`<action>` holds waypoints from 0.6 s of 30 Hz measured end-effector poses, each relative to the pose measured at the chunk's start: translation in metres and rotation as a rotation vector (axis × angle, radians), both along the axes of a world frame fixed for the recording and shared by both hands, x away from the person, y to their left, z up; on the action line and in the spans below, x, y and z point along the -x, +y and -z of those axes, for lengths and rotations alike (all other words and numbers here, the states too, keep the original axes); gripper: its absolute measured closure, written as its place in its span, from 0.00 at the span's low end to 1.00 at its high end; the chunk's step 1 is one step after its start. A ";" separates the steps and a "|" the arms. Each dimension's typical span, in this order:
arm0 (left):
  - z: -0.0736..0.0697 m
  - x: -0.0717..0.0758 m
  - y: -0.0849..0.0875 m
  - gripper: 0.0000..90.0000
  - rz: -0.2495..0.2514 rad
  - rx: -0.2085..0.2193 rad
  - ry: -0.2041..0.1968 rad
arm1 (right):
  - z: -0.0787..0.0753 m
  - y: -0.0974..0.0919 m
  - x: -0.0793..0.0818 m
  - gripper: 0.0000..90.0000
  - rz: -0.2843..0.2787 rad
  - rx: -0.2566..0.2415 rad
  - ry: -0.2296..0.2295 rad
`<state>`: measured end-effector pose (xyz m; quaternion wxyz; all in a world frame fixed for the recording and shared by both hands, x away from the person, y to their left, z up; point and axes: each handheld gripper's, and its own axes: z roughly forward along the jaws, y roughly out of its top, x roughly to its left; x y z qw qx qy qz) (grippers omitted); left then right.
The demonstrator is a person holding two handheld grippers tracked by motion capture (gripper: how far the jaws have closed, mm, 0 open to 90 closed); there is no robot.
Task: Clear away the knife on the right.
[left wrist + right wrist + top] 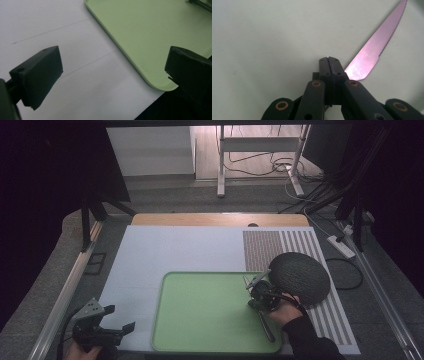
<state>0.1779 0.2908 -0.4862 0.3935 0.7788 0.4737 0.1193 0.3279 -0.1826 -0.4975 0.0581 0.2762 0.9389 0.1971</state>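
Bench (150,255): pale sheet across it, striped mat on the far right.

Tray (200,320): light green, near centre of the bench, nothing lying flat on it. Its near left corner shows in my left gripper view (155,86).

Knife (374,53): serrated blade, clamped in my right tongs. In my right gripper view the blade runs out past the closed jaws toward the upper right, over the pale green of the tray. In the high view the knife (252,282) sits at the tray's far right edge; I cannot tell whether the tip touches the tray.

Plate (300,276): dark, round, on the striped mat just right of the tray, close behind my right hand.

Right tongs (256,287): clenched on the knife, jaws pressed together with no gap (329,65).

Left tongs (117,320): released, jaws wide apart and holding nothing, resting at the near left of the bench, beside the tray's near left corner (110,75).

Progress, as I judge it: the knife is picked up and carried; setting it down is left to do, likely on the tray. The plate looks untouched.
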 end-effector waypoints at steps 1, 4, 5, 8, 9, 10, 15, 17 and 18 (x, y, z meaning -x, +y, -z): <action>0.000 0.000 0.000 0.02 0.000 0.001 0.000 | 0.000 -0.001 -0.002 1.00 0.008 -0.002 -0.001; 0.000 0.000 0.000 0.02 0.000 0.002 0.001 | 0.000 -0.008 -0.005 1.00 0.032 -0.003 -0.001; 0.000 0.000 0.000 0.02 0.001 0.001 0.000 | -0.001 -0.011 -0.006 1.00 0.040 -0.006 0.003; 0.000 0.000 0.000 0.02 0.000 0.002 0.000 | -0.001 -0.017 -0.007 0.99 0.056 -0.008 0.008; 0.000 0.000 0.000 0.02 0.000 0.003 0.000 | -0.001 -0.019 -0.006 1.00 0.064 -0.007 0.008; 0.000 0.000 0.000 0.02 0.002 0.002 -0.001 | -0.001 -0.021 -0.006 1.00 0.067 -0.005 0.008; 0.000 0.000 0.000 0.02 0.002 0.002 -0.001 | -0.002 -0.031 -0.006 0.99 0.092 -0.013 0.017; 0.000 0.000 0.000 0.02 0.001 0.003 0.000 | -0.002 -0.032 -0.006 0.99 0.092 -0.008 0.017; 0.000 0.000 0.000 0.02 0.001 0.002 0.001 | -0.002 -0.031 -0.005 0.99 0.090 -0.006 0.015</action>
